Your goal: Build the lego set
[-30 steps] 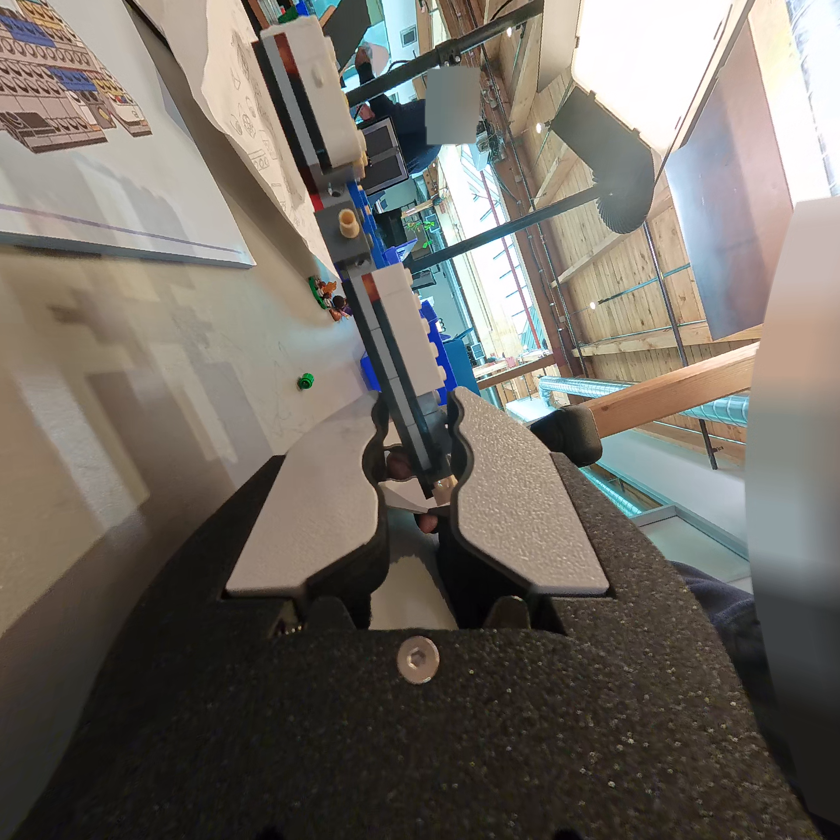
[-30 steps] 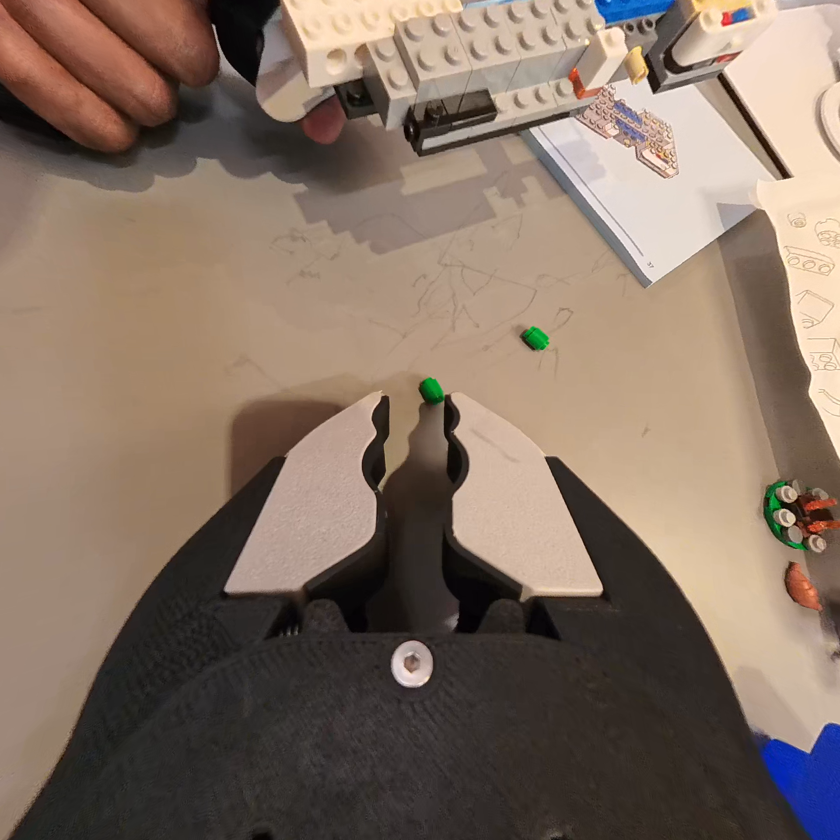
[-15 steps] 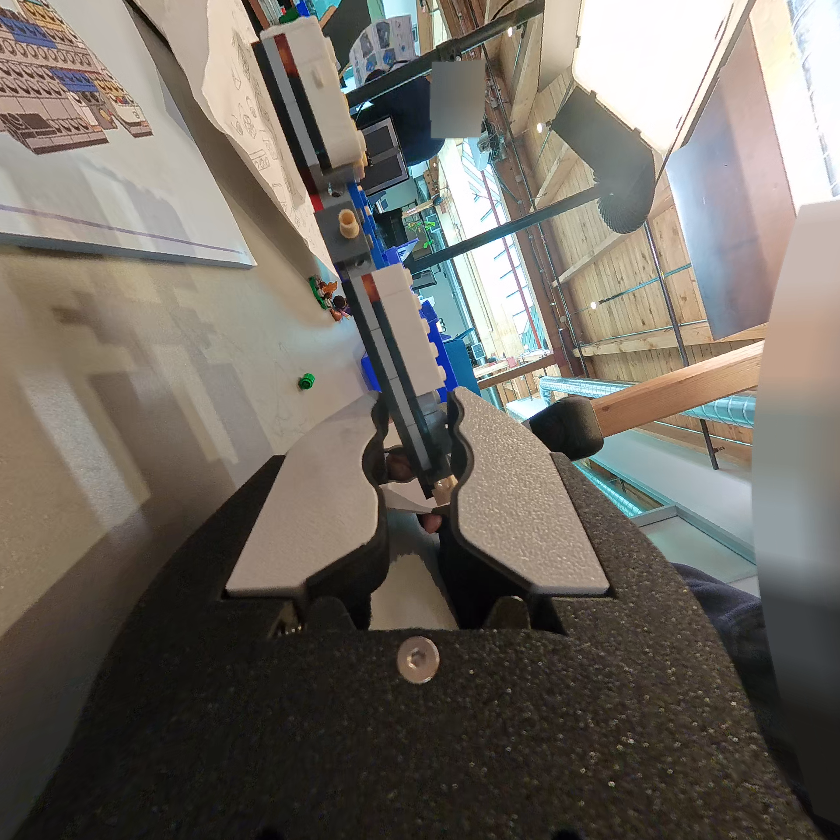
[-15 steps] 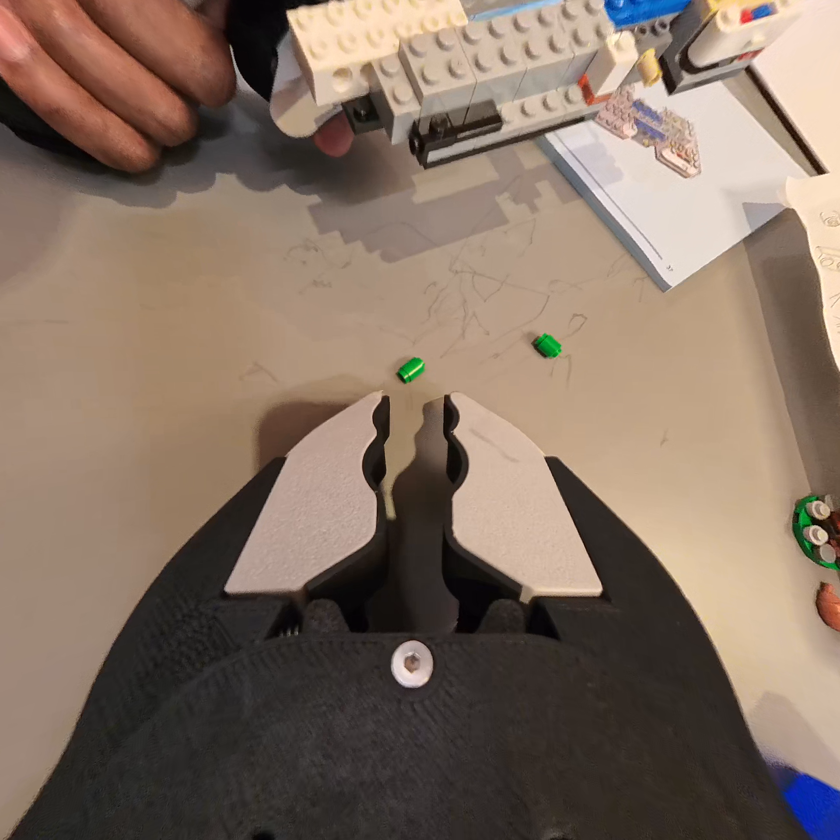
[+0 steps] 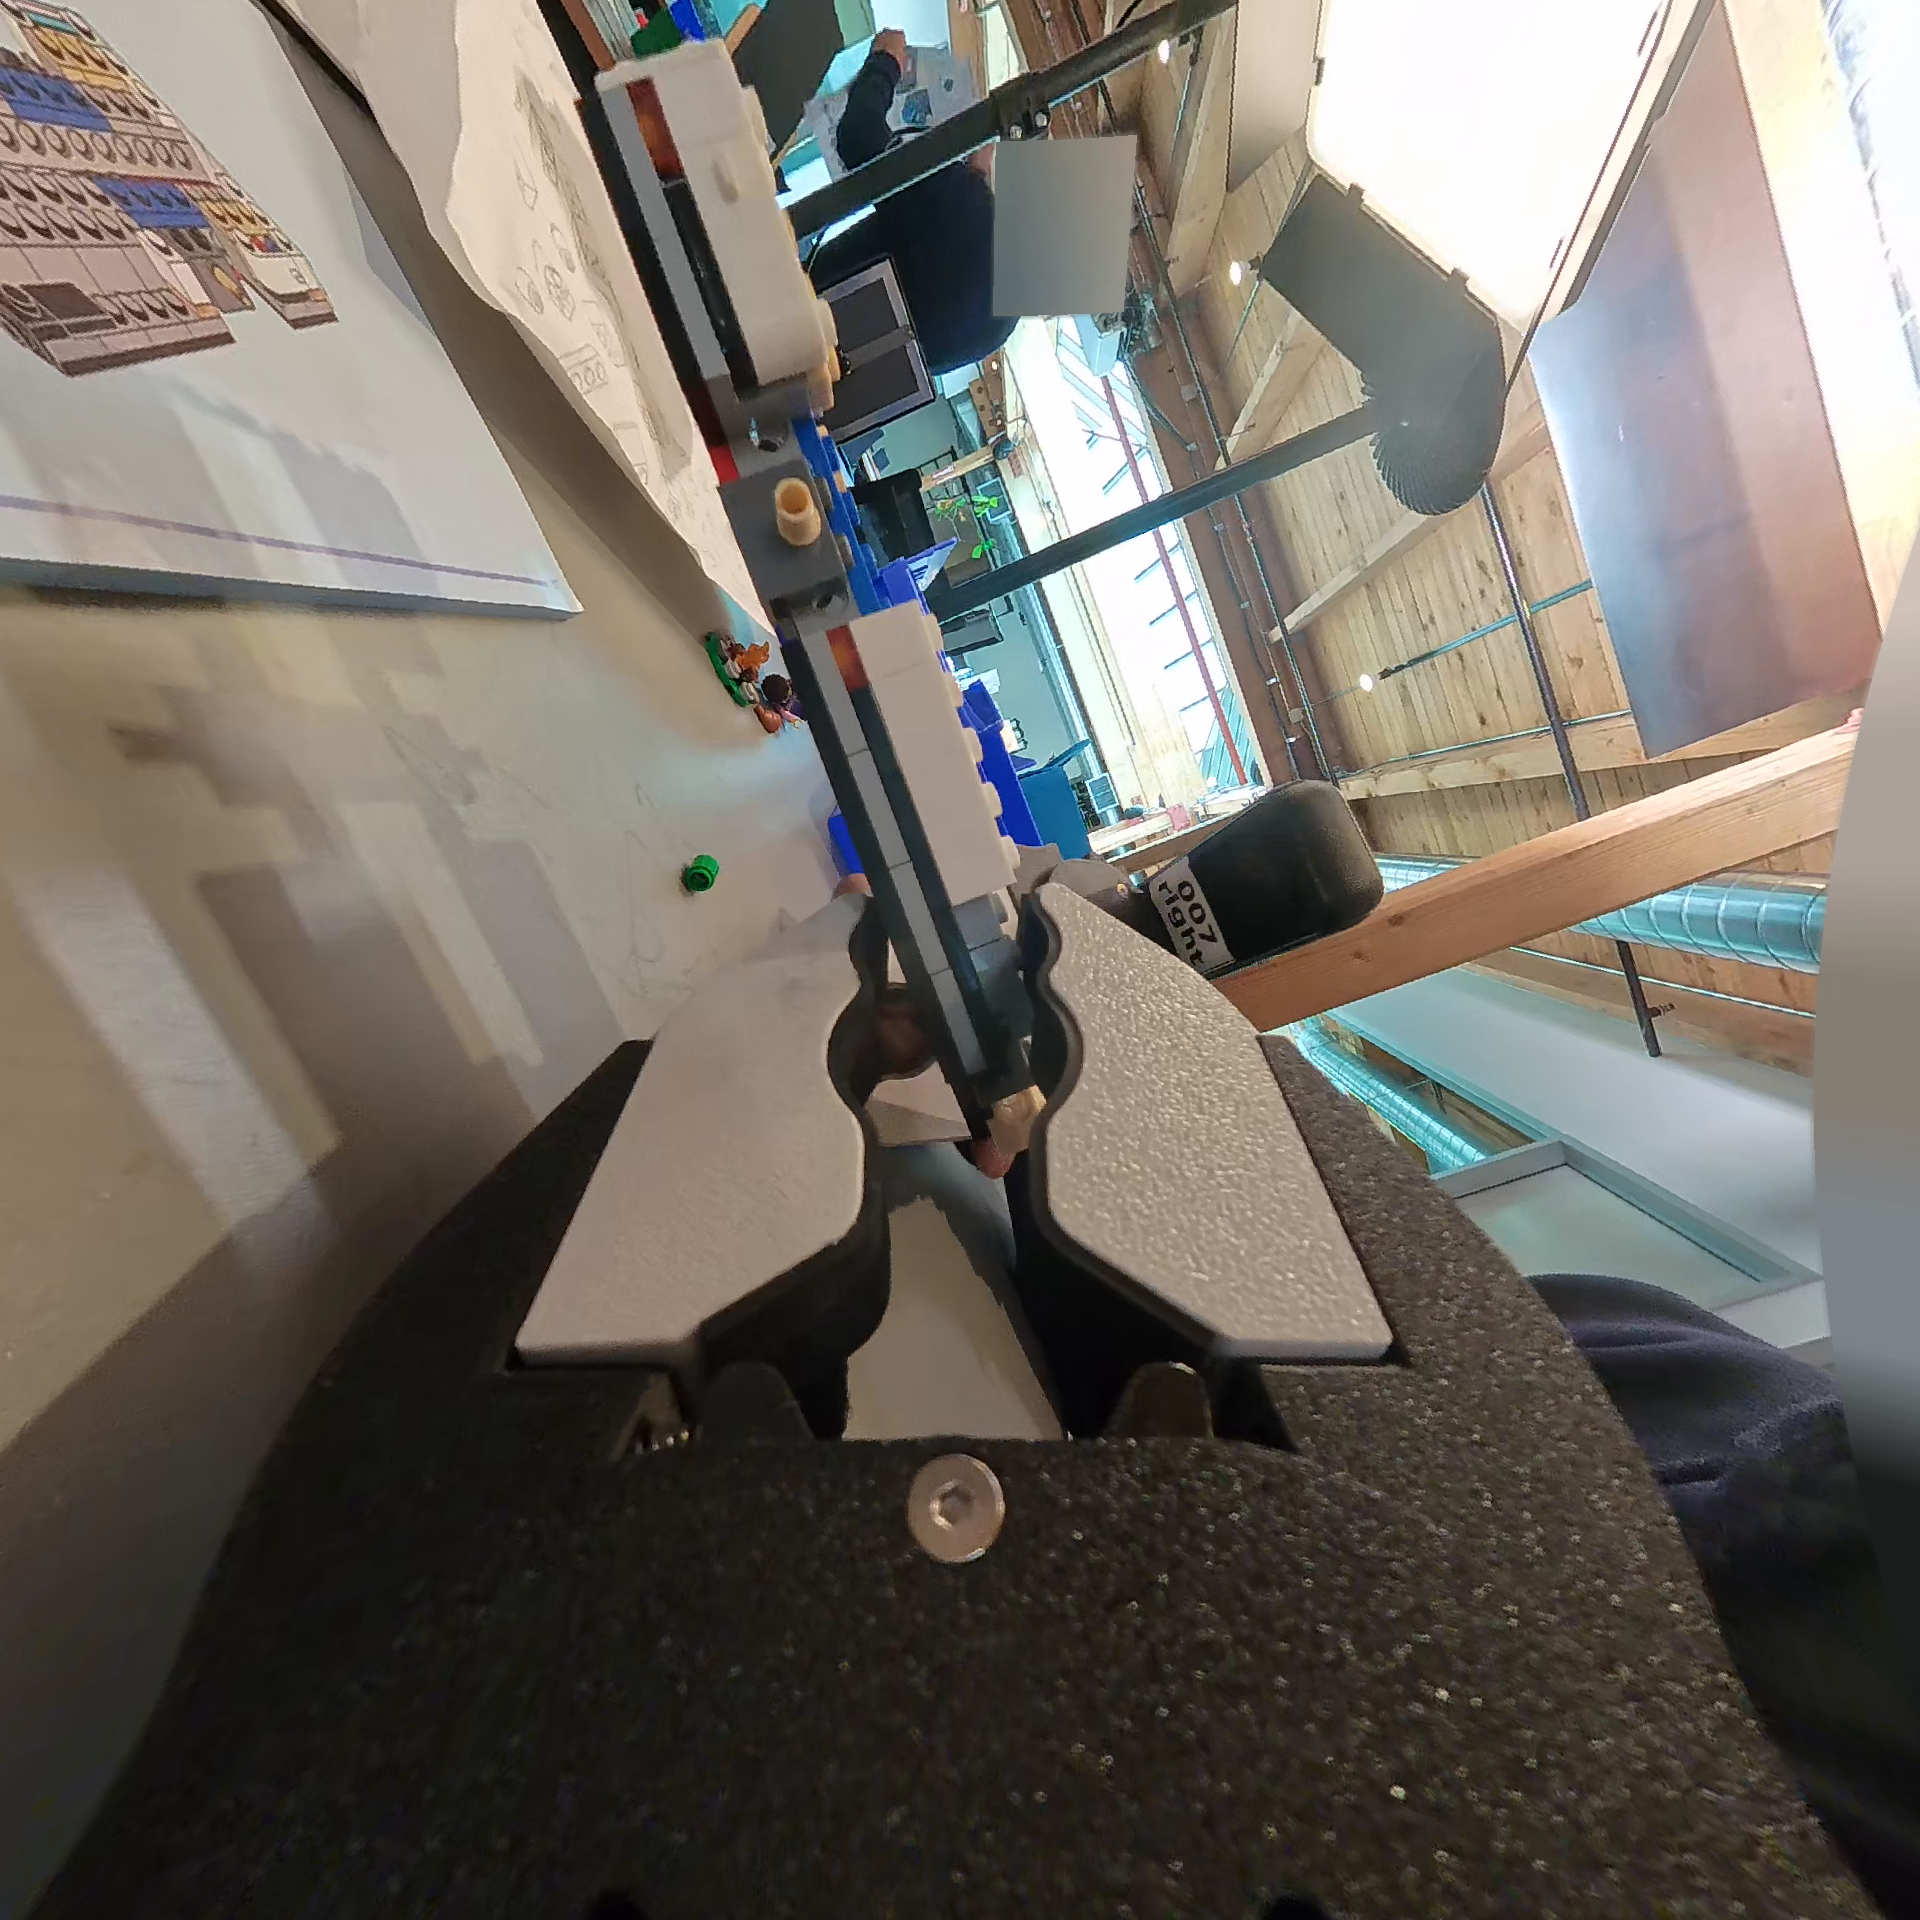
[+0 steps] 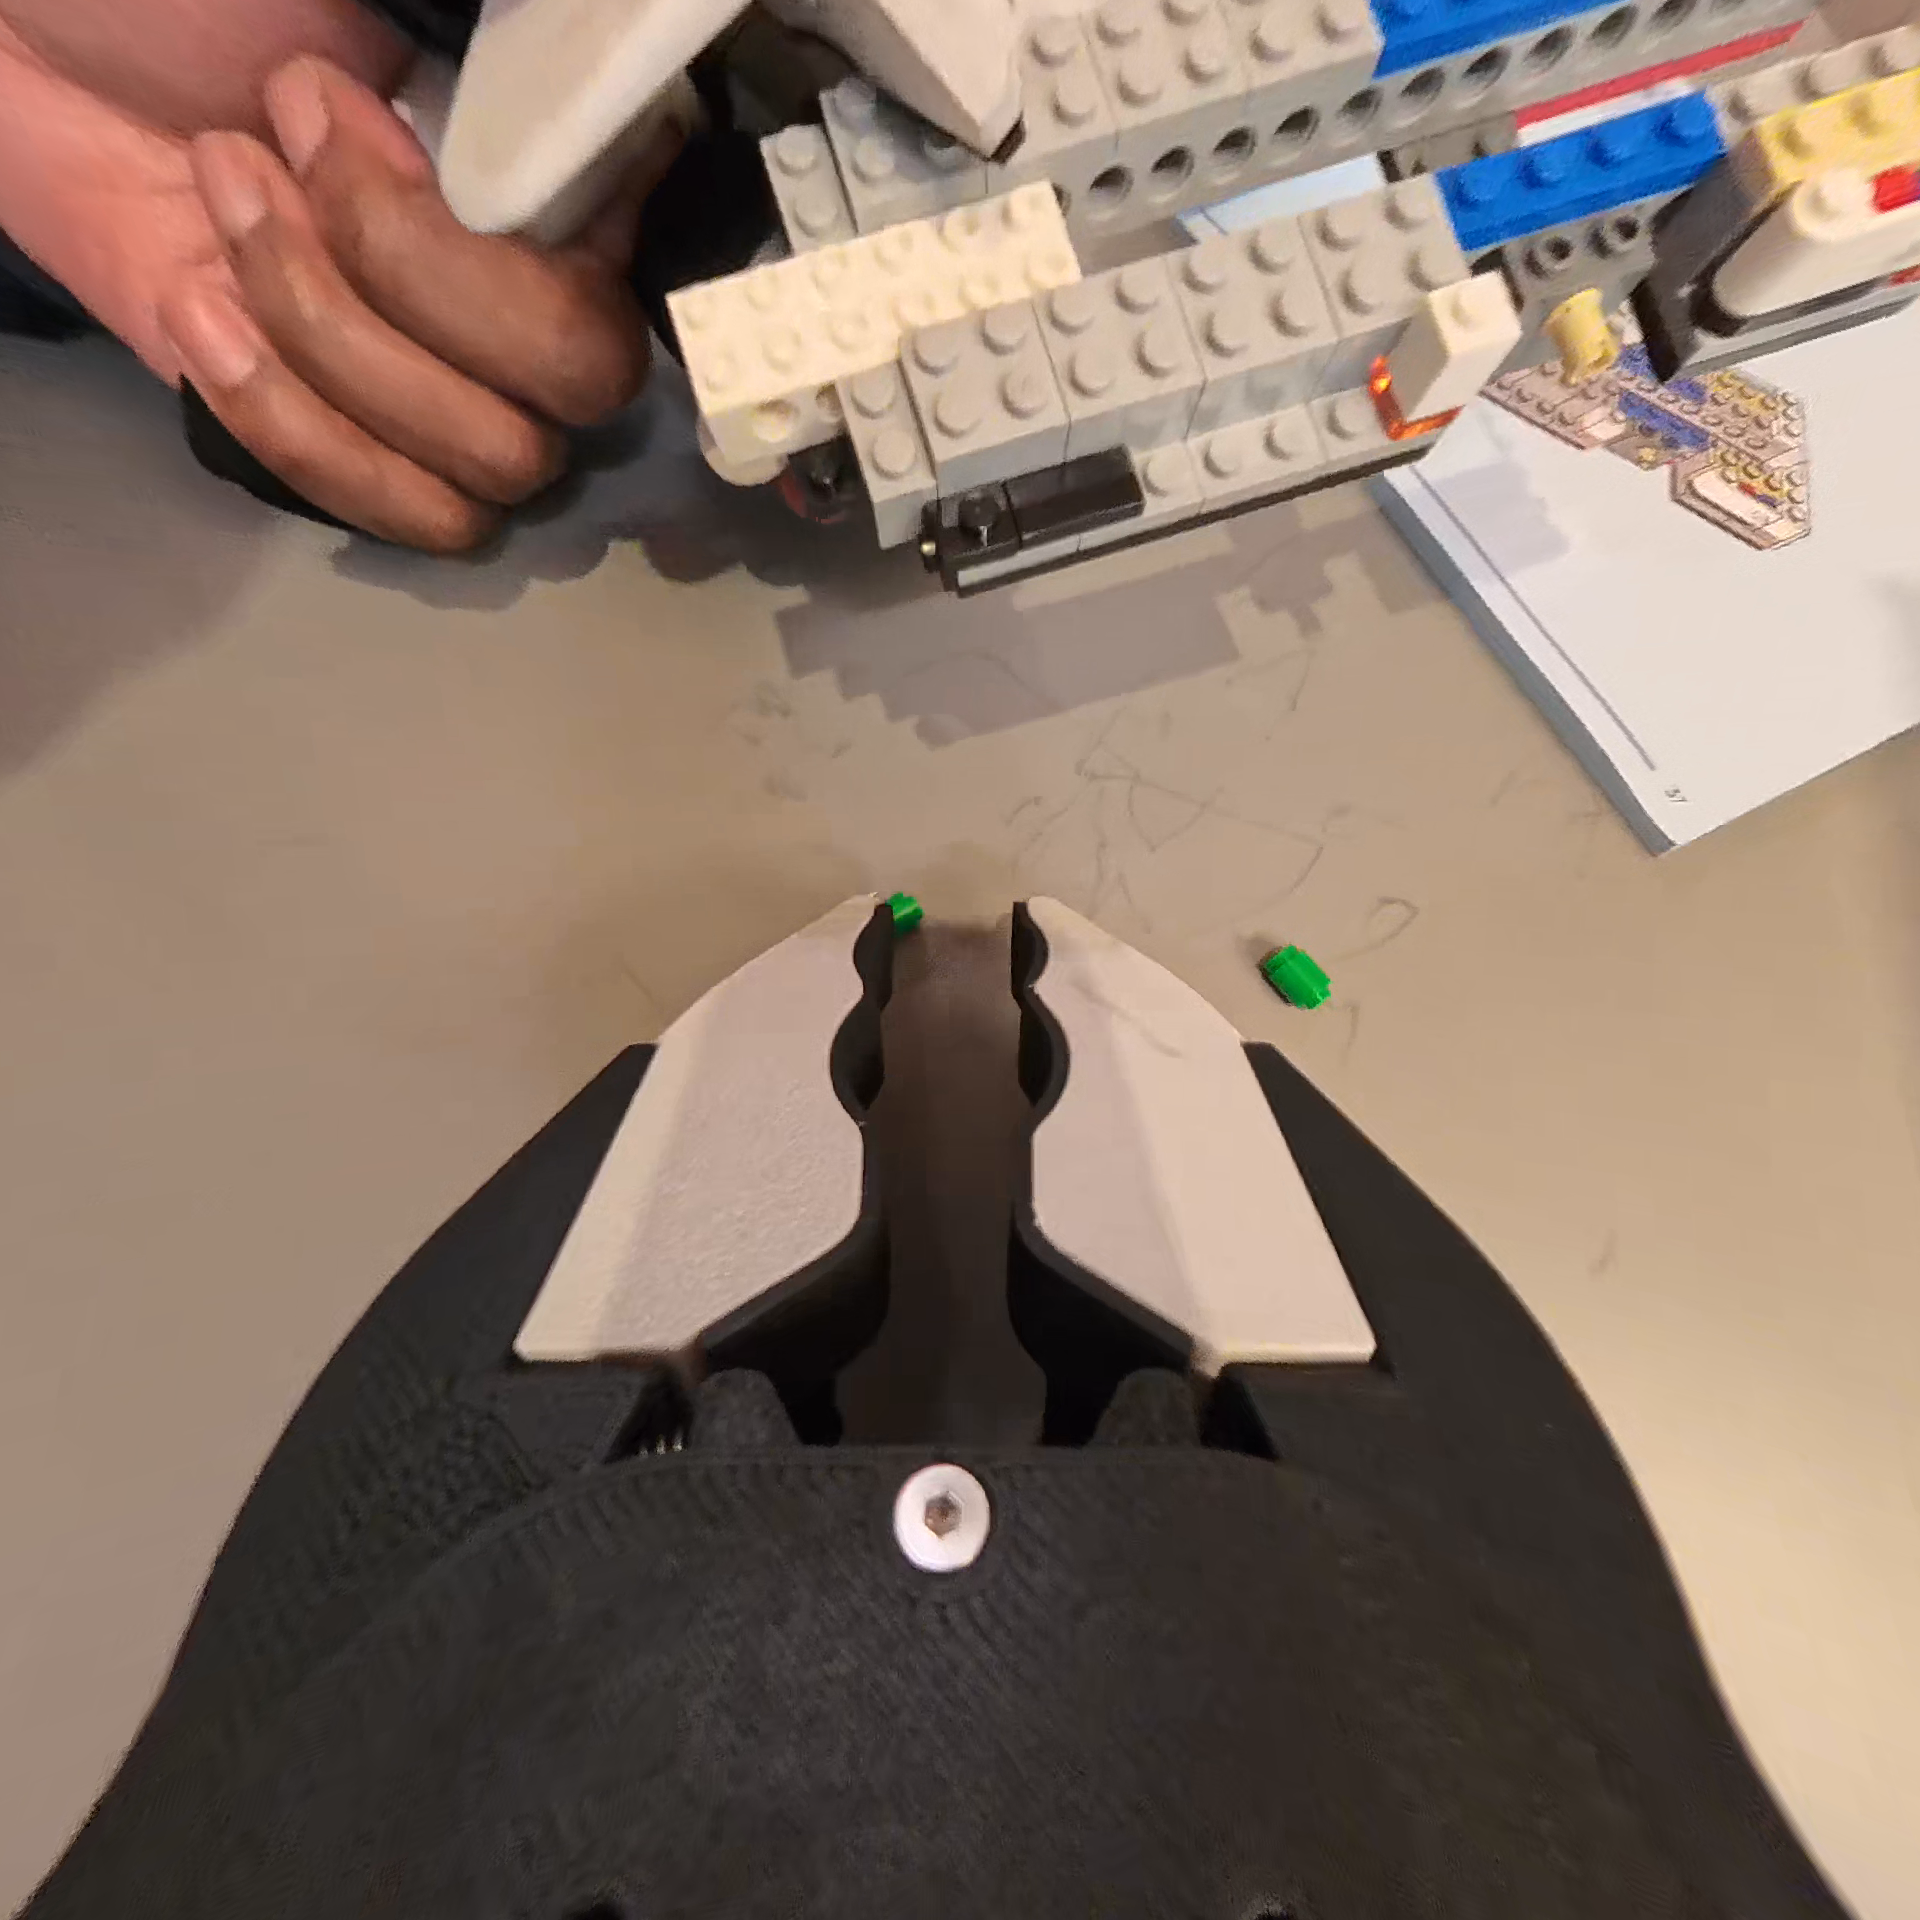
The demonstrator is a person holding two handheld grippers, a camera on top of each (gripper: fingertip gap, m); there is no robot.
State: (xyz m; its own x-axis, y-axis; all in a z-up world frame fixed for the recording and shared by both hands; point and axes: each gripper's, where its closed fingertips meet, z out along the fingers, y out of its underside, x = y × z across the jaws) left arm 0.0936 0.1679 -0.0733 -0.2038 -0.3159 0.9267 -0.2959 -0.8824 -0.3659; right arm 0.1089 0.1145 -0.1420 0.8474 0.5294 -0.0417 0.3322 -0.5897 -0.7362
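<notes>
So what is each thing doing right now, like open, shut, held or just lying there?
Left gripper: shut on the brick model.
Brick model: held up above the table, one end in the left gripper.
Right gripper: open, holding nothing, tips low over the table.
Green piece: on the table, by the right gripper's left fingertip.
Second green piece: lying loose on the table.
Instruction booklet: lying flat, open.

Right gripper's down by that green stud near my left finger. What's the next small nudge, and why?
Probably slide the right gripper slightly left. The green stud lies on the table against the tip of its left finger, not centred in the open gap, so closing now could flick it away. The left gripper is clamped on the brick model.
</notes>
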